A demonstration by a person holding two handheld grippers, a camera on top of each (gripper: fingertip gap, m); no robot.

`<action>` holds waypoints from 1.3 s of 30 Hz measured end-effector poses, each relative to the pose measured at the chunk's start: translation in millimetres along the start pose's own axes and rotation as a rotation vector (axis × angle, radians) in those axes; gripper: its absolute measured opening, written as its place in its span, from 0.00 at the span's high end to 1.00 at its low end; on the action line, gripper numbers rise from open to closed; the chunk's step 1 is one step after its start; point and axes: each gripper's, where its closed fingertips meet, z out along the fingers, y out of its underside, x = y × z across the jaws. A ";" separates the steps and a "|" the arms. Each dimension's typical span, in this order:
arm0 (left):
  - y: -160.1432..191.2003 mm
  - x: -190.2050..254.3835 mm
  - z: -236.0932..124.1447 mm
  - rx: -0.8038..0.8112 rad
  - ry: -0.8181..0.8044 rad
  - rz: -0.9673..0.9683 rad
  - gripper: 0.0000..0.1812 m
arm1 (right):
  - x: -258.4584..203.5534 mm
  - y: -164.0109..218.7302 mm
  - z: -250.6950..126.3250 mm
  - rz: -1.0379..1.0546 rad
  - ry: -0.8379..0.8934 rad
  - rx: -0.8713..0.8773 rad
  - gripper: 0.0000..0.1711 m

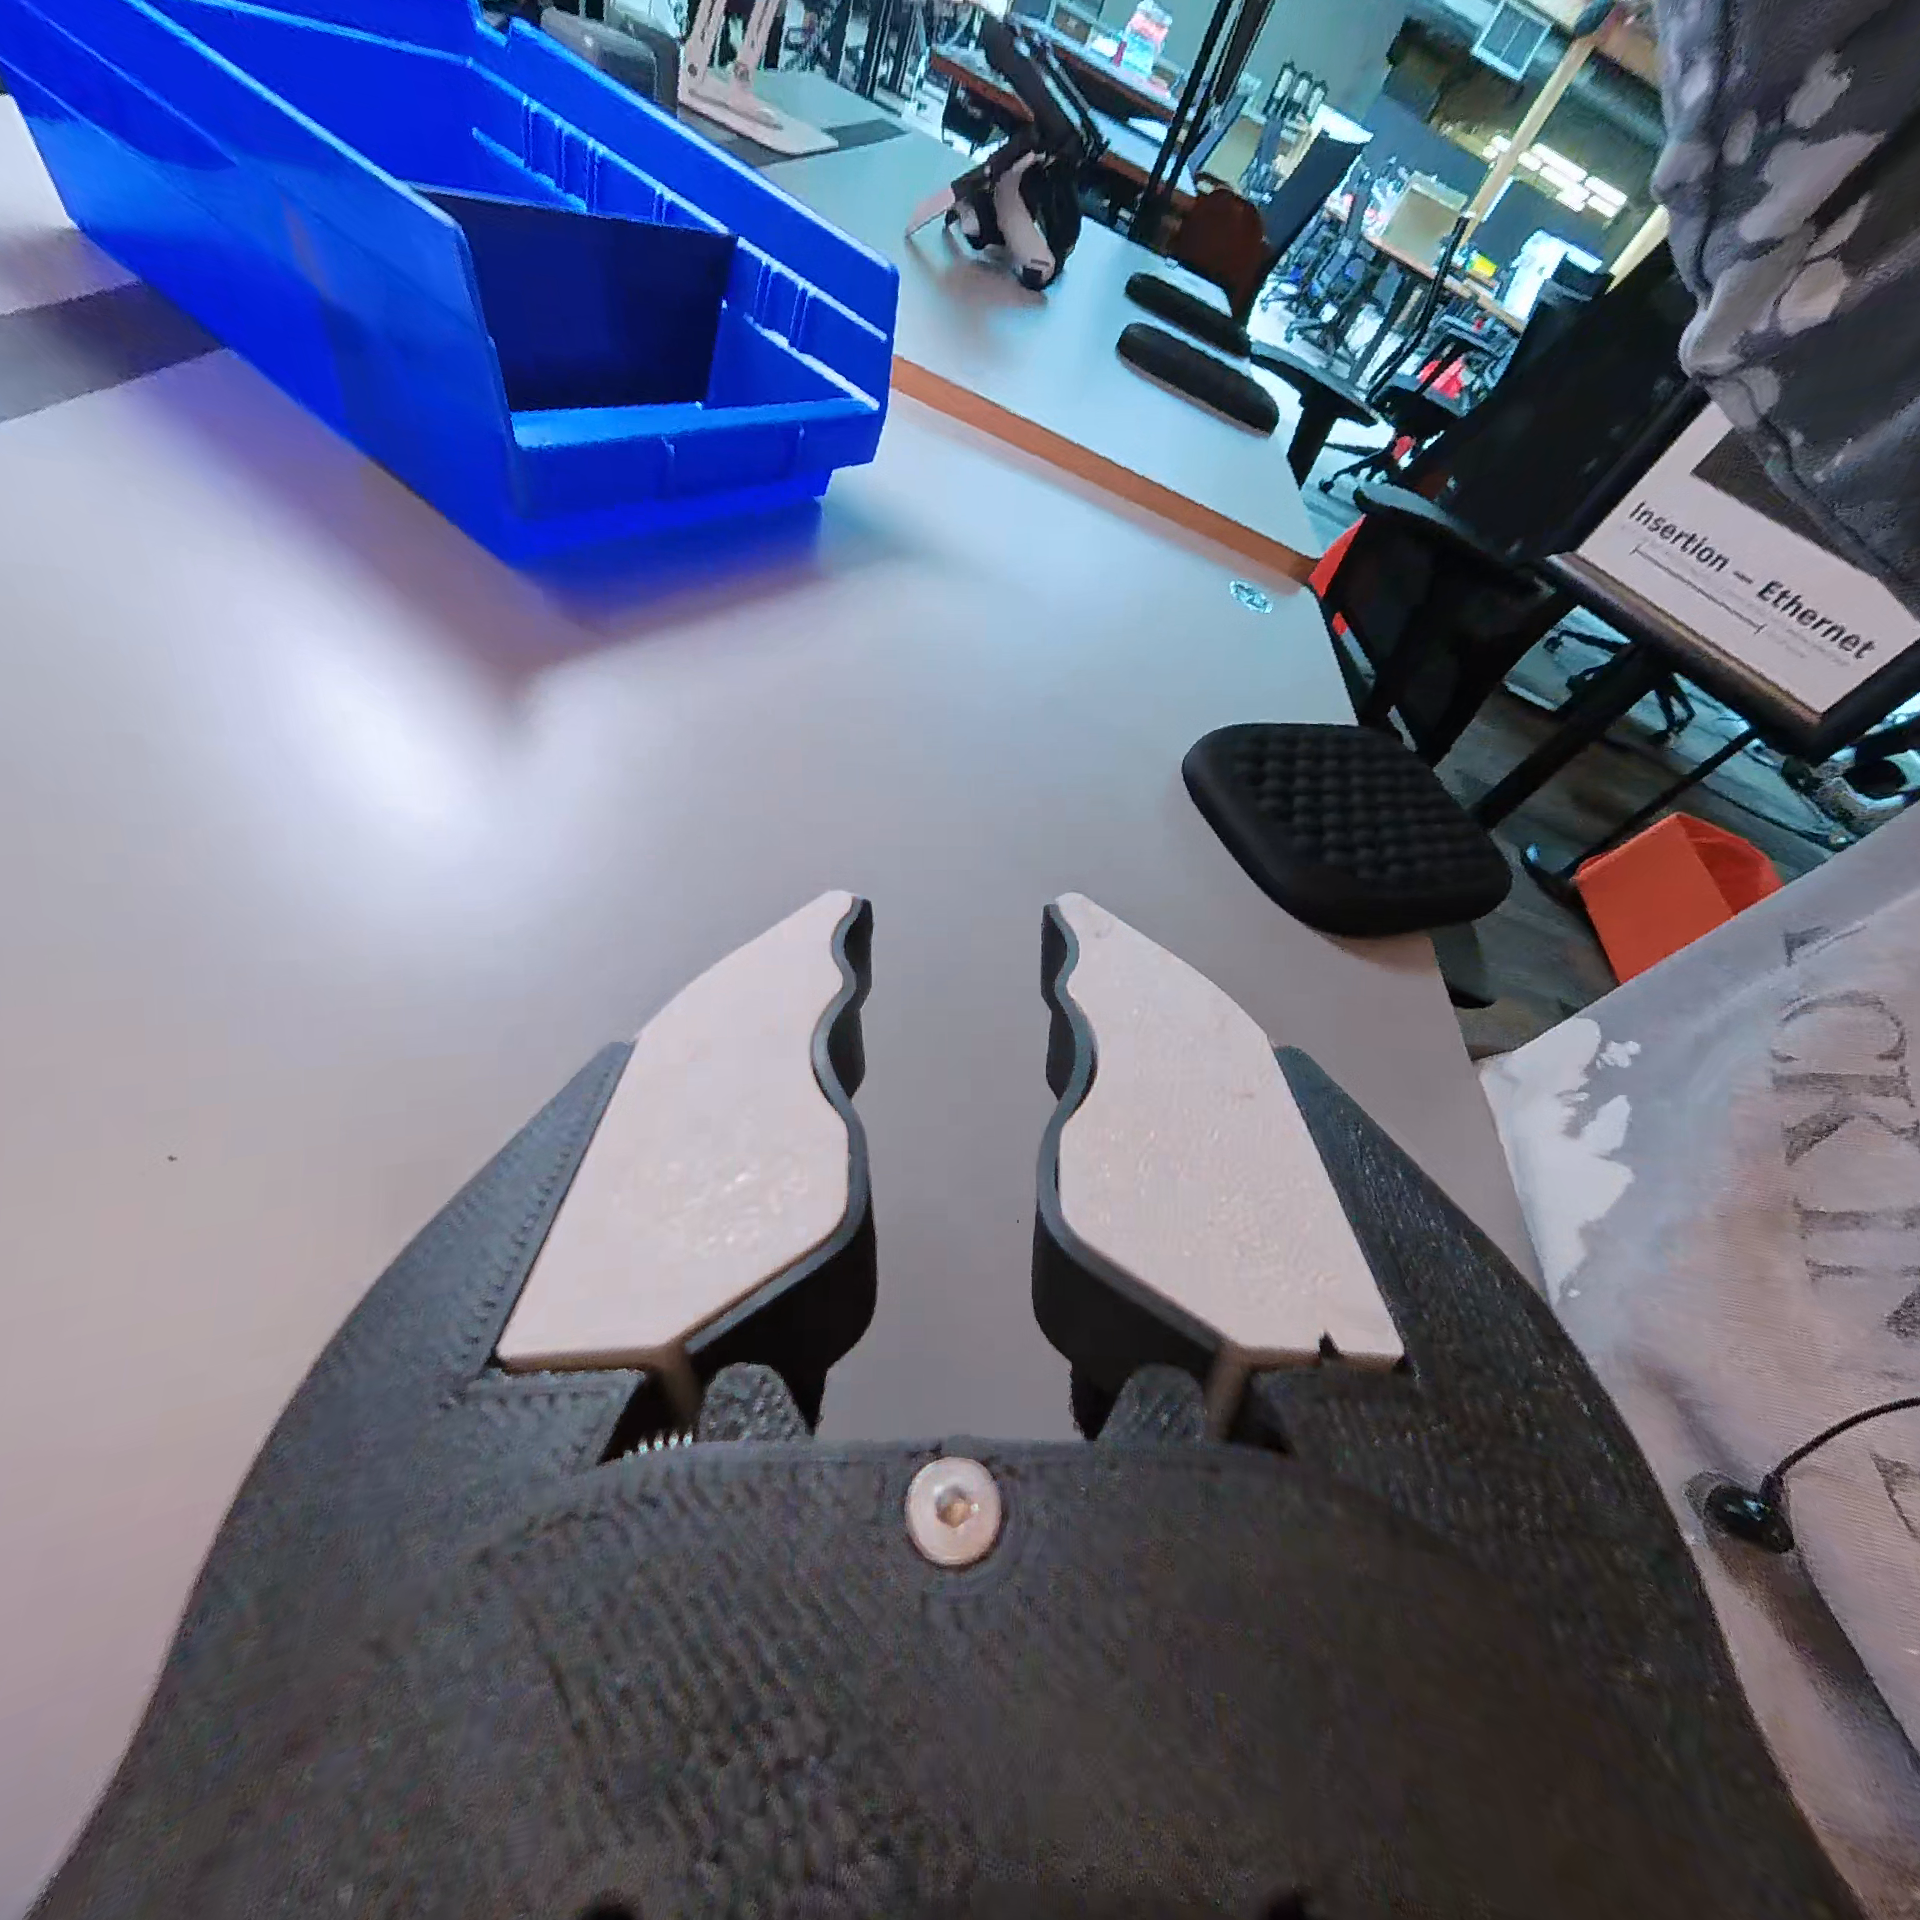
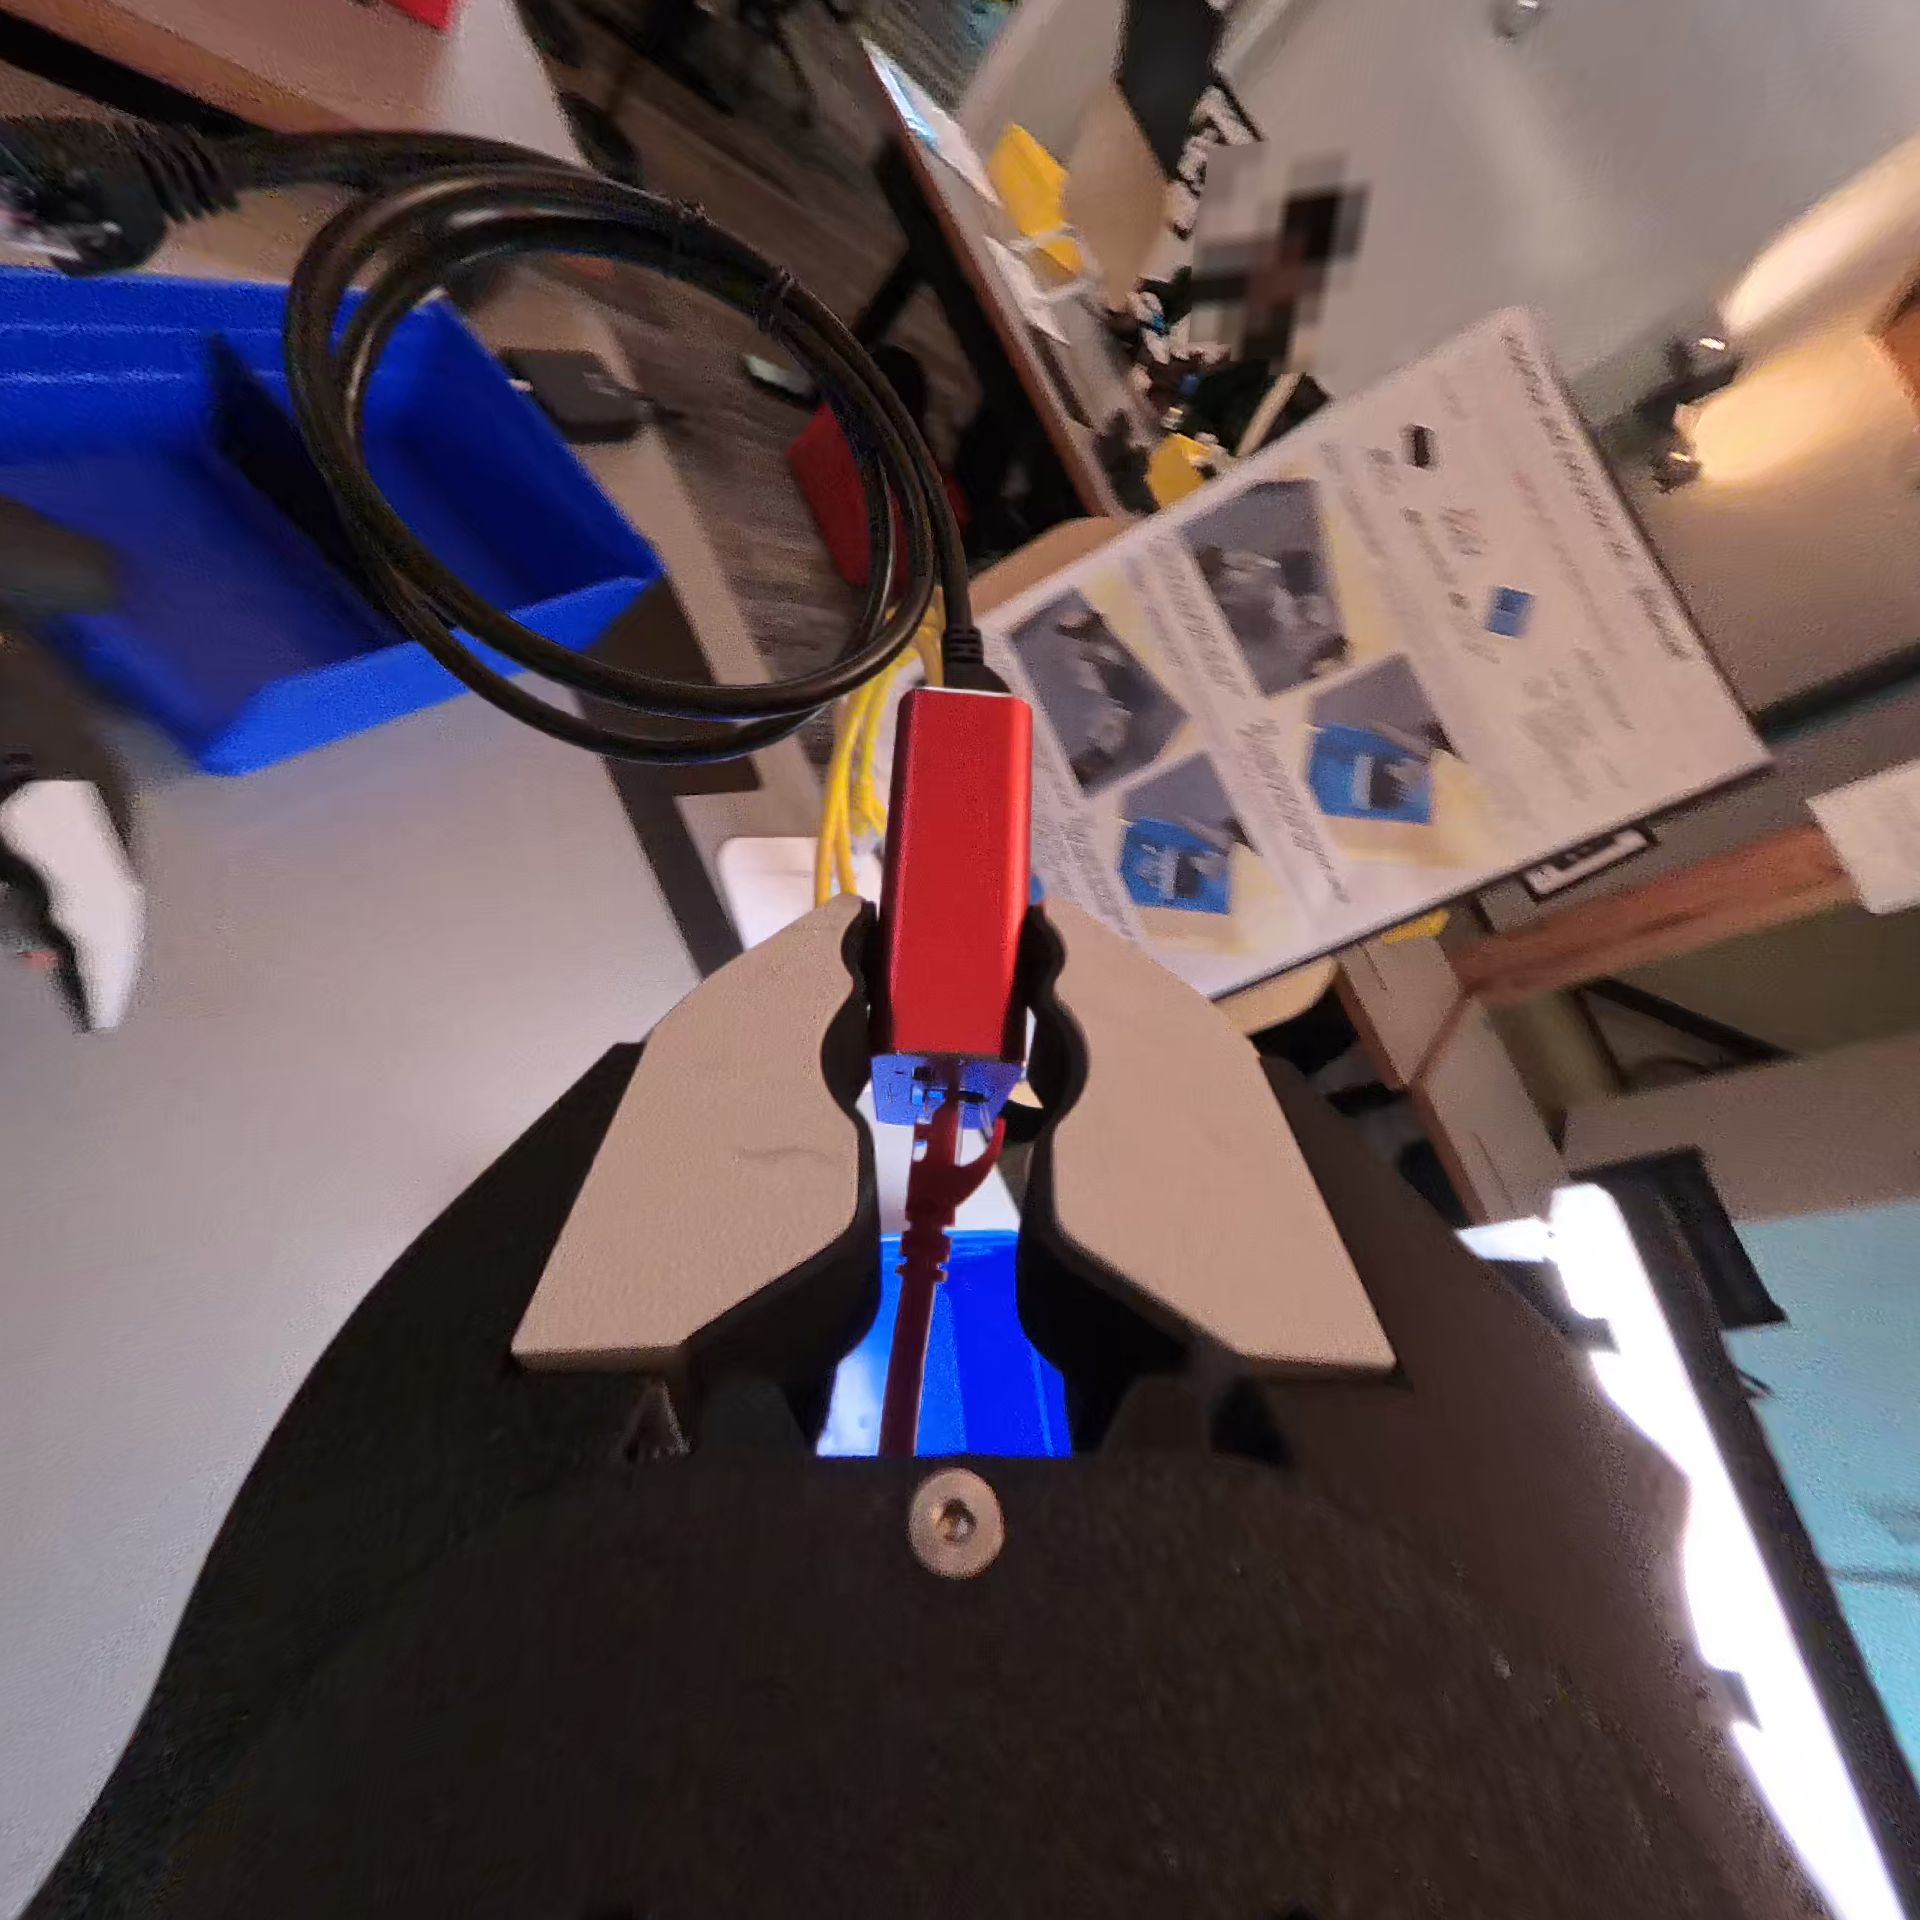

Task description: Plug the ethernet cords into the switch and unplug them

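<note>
In the right wrist view my right gripper [image 2: 951,920] is shut on a slim red switch [image 2: 954,862] and holds it up in the air. A red ethernet cord [image 2: 920,1299] is plugged into its near end and hangs down between the fingers. A coiled black cable [image 2: 582,665] runs from its far end. Yellow cords [image 2: 847,790] lie behind it. In the left wrist view my left gripper [image 1: 956,914] is open and empty, low over the grey table [image 1: 416,831].
A blue bin [image 1: 499,312] stands on the table at the far left and also shows in the right wrist view [image 2: 260,582]. A black chair armrest [image 1: 1340,821] sits past the table's right edge. A printed instruction sheet [image 2: 1351,665] stands behind the switch.
</note>
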 end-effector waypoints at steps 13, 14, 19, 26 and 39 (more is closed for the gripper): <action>9.3 -1.4 2.4 -0.008 0.002 0.023 0.82 | 105.0 164.0 42.4 0.347 0.399 0.323 0.85; 11.0 -2.5 3.1 -0.014 -0.001 0.023 0.82 | 103.7 187.4 46.9 0.391 0.427 0.342 0.85; 13.9 -6.0 3.9 -0.020 -0.004 0.011 0.82 | 67.8 317.7 71.1 0.584 0.427 0.182 0.85; 18.6 -9.9 6.9 -0.034 0.009 0.000 0.82 | 57.8 356.9 34.3 0.704 0.424 0.180 0.84; 21.4 -7.3 7.8 -0.053 0.005 0.004 0.83 | 73.8 346.0 -13.7 0.788 0.483 0.189 0.85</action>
